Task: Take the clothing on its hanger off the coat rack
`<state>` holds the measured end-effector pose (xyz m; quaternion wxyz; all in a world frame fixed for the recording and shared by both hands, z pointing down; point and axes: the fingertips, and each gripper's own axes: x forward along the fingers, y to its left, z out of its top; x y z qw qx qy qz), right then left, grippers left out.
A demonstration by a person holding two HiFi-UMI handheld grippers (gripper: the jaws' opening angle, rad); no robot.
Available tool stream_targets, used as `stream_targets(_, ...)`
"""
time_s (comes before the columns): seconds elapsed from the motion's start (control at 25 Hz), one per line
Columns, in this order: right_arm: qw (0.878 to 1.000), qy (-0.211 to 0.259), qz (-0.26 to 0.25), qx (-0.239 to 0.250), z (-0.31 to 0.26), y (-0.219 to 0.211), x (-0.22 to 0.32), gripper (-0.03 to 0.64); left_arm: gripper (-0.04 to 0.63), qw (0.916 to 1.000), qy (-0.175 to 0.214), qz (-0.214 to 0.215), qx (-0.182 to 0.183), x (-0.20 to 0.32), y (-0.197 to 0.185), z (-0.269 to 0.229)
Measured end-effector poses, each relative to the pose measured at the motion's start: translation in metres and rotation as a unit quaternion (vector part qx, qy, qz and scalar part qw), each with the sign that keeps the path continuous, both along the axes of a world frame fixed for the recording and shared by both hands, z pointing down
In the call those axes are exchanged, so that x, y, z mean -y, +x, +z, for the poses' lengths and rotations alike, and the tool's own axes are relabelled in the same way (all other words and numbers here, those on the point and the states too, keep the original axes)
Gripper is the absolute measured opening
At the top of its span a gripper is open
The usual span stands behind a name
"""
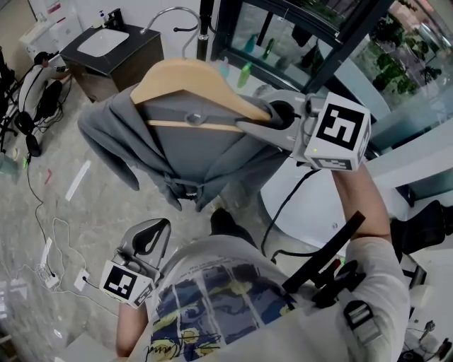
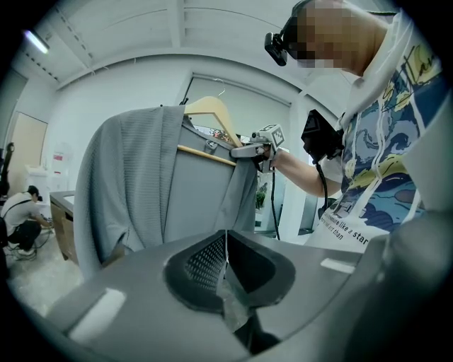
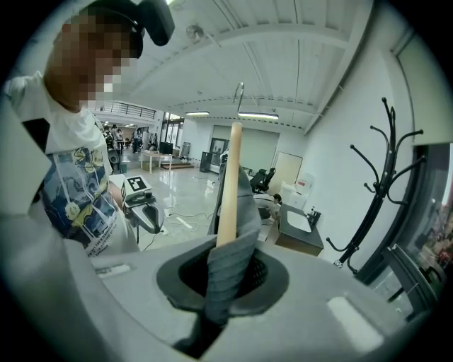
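Observation:
A grey garment [image 1: 191,152] hangs on a wooden hanger [image 1: 191,78] that is held up in the air, away from the black coat rack [image 3: 382,177]. My right gripper [image 1: 269,120] is shut on the hanger's right shoulder end, with grey fabric pinched between the pads. In the right gripper view the hanger arm [image 3: 228,191] and a fold of cloth rise straight out of the right gripper [image 3: 228,272]. The hanger's metal hook [image 1: 170,14] touches nothing. My left gripper [image 1: 145,244] is low by my hip, shut and holding nothing; from the left gripper [image 2: 225,261] the garment [image 2: 134,184] shows ahead.
The coat rack's pole [image 1: 207,25] stands just behind the hanger, next to a black-framed glass partition [image 1: 297,35]. A dark cabinet with a white sink [image 1: 113,49] is at the far left, with a person [image 1: 39,78] crouching beside it. Cables [image 1: 49,247] run over the floor.

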<state>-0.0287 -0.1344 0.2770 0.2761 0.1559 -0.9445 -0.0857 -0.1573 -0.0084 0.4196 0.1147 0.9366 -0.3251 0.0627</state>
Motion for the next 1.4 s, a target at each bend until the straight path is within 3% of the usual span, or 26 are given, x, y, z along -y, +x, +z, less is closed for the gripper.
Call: stream_targets(1.4,1.000,-0.017,-0.004,-0.017,0.027,-0.005,-0.011,0.012,0.014,0.9998,-0.014,0.012,-0.007,0.012,0.007,0.002)
